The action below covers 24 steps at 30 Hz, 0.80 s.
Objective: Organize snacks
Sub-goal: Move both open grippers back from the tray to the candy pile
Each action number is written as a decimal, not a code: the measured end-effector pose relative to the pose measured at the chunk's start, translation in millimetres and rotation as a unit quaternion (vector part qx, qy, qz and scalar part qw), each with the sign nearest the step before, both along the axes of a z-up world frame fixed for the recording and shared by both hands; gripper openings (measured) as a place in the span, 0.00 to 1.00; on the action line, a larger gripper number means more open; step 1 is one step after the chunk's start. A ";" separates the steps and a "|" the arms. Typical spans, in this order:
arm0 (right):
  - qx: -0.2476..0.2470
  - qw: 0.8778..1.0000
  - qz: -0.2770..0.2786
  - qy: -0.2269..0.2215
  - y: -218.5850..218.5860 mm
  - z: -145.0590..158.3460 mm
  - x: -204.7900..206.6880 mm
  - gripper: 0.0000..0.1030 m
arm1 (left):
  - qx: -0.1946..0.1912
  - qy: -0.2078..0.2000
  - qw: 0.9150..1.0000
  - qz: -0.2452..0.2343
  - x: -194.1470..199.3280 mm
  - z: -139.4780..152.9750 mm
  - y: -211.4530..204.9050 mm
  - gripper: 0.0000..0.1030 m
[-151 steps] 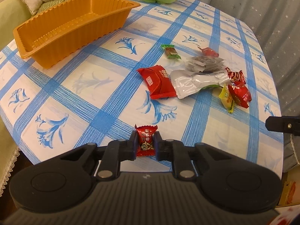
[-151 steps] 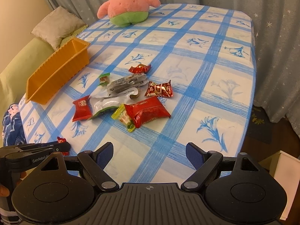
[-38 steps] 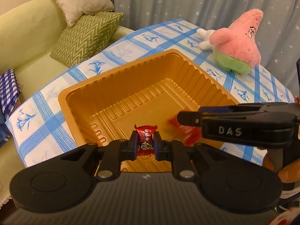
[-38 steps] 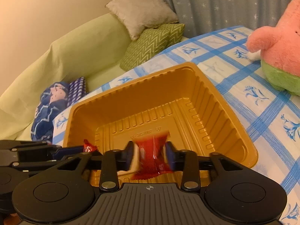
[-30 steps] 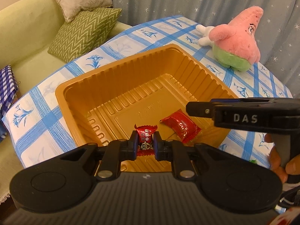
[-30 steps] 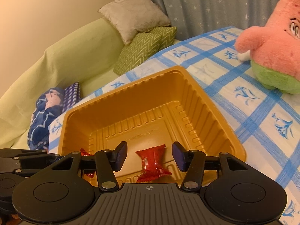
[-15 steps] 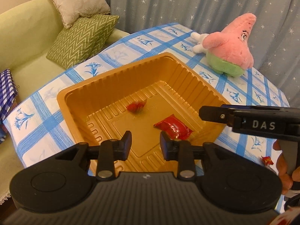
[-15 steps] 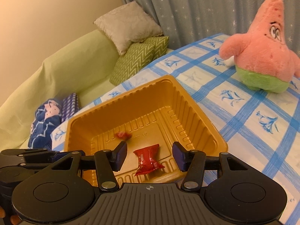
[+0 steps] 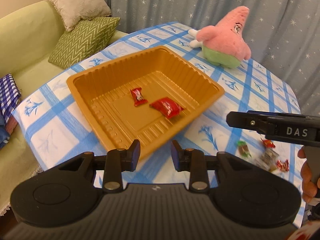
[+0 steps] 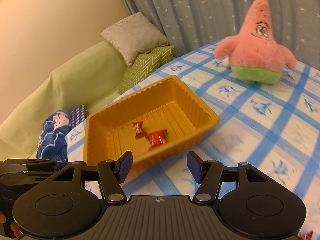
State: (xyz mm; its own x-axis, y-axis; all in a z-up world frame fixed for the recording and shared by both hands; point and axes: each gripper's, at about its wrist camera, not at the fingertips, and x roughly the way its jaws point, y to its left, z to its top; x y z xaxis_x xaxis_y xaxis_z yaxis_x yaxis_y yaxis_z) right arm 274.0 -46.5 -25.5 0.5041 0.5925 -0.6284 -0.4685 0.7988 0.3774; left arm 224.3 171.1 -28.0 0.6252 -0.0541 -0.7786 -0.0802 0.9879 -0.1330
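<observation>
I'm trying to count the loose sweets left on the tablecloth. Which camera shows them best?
The left wrist view: the loose sweets lie in a small cluster at its right edge, beside the orange tray. The right wrist view shows none clearly.

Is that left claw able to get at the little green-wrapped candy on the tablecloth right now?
Probably yes. The left claw is open and empty, and the green-wrapped candy lies uncovered on the tablecloth. Only the right claw's finger hovers nearby.

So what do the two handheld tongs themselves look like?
Both are matte black plastic. The left tongs and right tongs have ribbed bodies, round side discs, silver pivot screws and dark blue pads. The right tongs' side reads DAS in white.
</observation>
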 end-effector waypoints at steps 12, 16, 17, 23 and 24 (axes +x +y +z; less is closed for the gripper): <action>0.000 1.000 -0.026 0.006 -58.3 0.8 -59.5 0.60 | -0.003 0.018 0.999 -0.028 -46.5 -6.8 -47.4 0.29; -0.008 0.999 -0.038 0.012 -79.2 -4.6 -77.4 0.60 | -0.006 0.028 0.999 -0.044 -54.9 -13.4 -66.6 0.29; -0.011 0.999 -0.042 0.014 -84.6 -5.9 -81.4 0.60 | -0.006 0.030 0.998 -0.048 -56.3 -14.9 -71.1 0.29; -0.017 0.997 -0.064 0.029 -115.2 -15.6 -101.1 0.60 | -0.011 0.036 0.997 -0.073 -64.4 -21.2 -95.7 0.29; -0.019 0.997 -0.067 0.030 -119.4 -16.9 -103.5 0.60 | -0.012 0.035 0.996 -0.077 -65.4 -21.8 -99.5 0.29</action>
